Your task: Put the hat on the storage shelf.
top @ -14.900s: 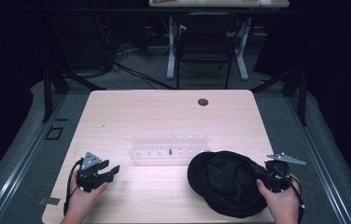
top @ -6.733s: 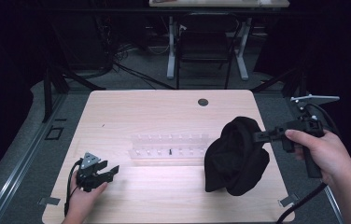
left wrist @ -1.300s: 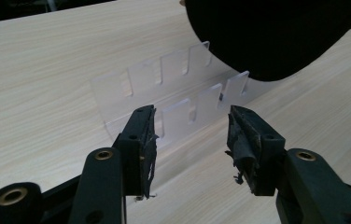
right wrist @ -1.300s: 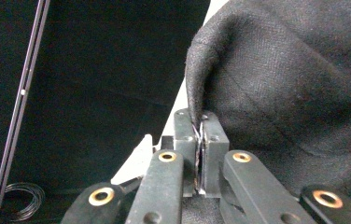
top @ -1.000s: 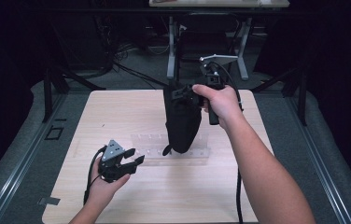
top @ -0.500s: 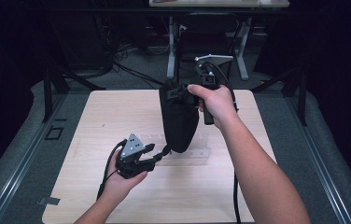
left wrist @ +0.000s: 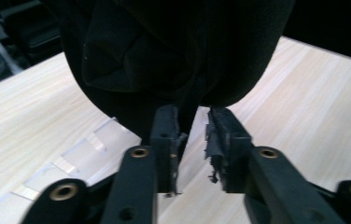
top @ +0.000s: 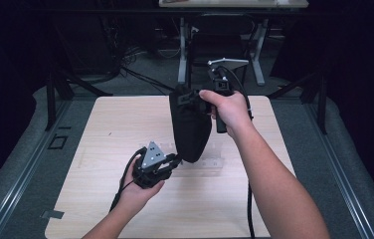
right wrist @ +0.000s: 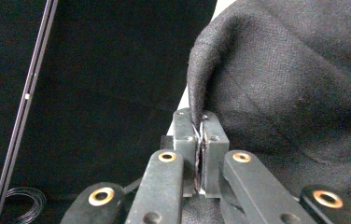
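A black fabric cap (top: 191, 127) hangs over the middle of the table, and my right gripper (top: 187, 97) is shut on its top edge. In the right gripper view the pads (right wrist: 199, 116) pinch a fold of the cap (right wrist: 295, 84). My left gripper (top: 175, 160) sits just below and left of the cap's lower end. Its jaws have just been closing. In the left gripper view a narrow gap remains at the left gripper (left wrist: 192, 119), with the cap's bottom edge (left wrist: 173, 51) right at the tips and bare wood showing between the pads.
A clear plastic rack (top: 216, 162) lies on the light wooden table (top: 100, 124) under the cap; it appears again as the rack (left wrist: 71, 158) in the left gripper view. Dark floor, cables and table legs lie beyond the far edge.
My left gripper moved right and a little up to the cap's lower end, and its jaws narrowed. The right gripper kept the cap raised in place.
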The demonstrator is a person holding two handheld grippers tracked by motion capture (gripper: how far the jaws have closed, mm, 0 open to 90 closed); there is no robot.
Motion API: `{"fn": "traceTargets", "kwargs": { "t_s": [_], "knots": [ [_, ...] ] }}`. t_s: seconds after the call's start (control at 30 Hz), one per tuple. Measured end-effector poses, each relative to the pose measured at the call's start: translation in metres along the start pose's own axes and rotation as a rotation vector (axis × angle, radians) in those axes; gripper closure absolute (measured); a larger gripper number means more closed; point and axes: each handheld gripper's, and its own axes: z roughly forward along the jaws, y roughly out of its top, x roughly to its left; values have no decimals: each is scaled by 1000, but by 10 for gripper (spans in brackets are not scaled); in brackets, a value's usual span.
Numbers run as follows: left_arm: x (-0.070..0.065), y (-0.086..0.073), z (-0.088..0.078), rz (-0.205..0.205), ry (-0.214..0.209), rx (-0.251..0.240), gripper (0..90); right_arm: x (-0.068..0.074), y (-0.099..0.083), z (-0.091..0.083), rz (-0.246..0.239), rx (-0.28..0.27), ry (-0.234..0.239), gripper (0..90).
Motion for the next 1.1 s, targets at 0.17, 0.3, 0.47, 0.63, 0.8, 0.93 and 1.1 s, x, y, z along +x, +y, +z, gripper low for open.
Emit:
{"fn": "traceTargets", "kwargs": {
  "t_s": [0.17,0.3,0.47,0.63,0.8,0.93,1.1],
  "knots": [
    [-4,0,1,62,42,13,852,1,-1,0,-3,-2,0,874],
    [-3,-1,0,61,48,10,857,2,-1,-2,-12,-13,-5,850],
    [-2,-3,-2,59,66,10,860,6,-2,-10,-25,-42,49,796],
    [6,-8,-4,31,86,22,861,6,-6,-31,-49,-77,-15,792],
    [11,-23,-1,10,96,56,859,1,-8,-42,-57,-99,-57,782],
    [15,-37,0,-10,96,66,856,-4,-12,-50,-58,-112,-72,776],
    [14,-50,-1,-12,91,83,855,-11,-14,-59,-52,-123,-96,765]
  ]
}}
